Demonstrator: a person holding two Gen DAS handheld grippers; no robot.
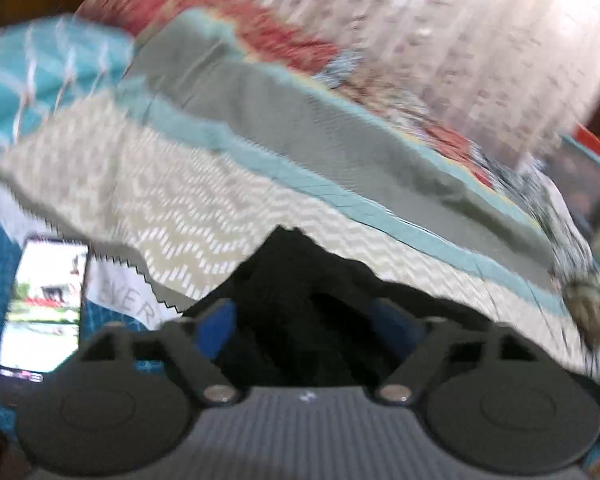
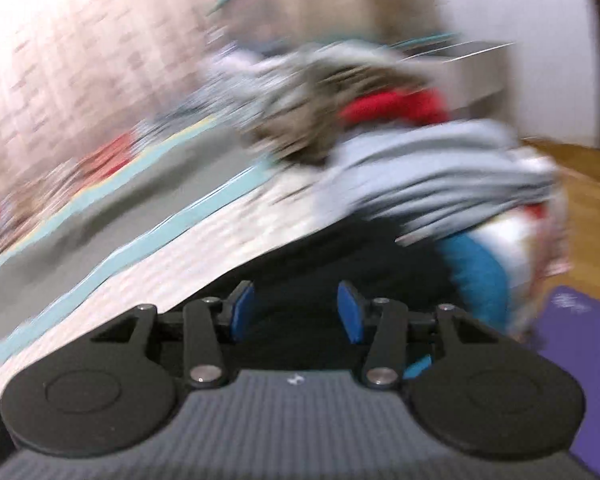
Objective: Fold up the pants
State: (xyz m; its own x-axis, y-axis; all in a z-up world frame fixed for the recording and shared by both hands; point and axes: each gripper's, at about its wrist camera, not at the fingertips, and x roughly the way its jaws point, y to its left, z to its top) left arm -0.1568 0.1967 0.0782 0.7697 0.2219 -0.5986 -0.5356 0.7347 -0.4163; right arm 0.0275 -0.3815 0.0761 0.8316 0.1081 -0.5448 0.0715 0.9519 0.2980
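Observation:
The black pants (image 1: 300, 280) lie bunched on a bed with a grey, teal and zigzag cover (image 1: 228, 216). My left gripper (image 1: 312, 328) hangs over them with its blue pads (image 1: 216, 328) wide apart and black cloth between them. In the right wrist view the pants (image 2: 340, 256) lie under my right gripper (image 2: 296, 312), whose blue pads (image 2: 350, 312) are also apart over the cloth. Both views are blurred by motion.
A lit phone (image 1: 44, 300) lies at the left on a teal cloth. A pile of grey, red and speckled clothes (image 2: 400, 152) sits on the bed ahead of the right gripper. A purple mat (image 2: 572, 360) and wooden floor (image 2: 588, 184) lie to the right.

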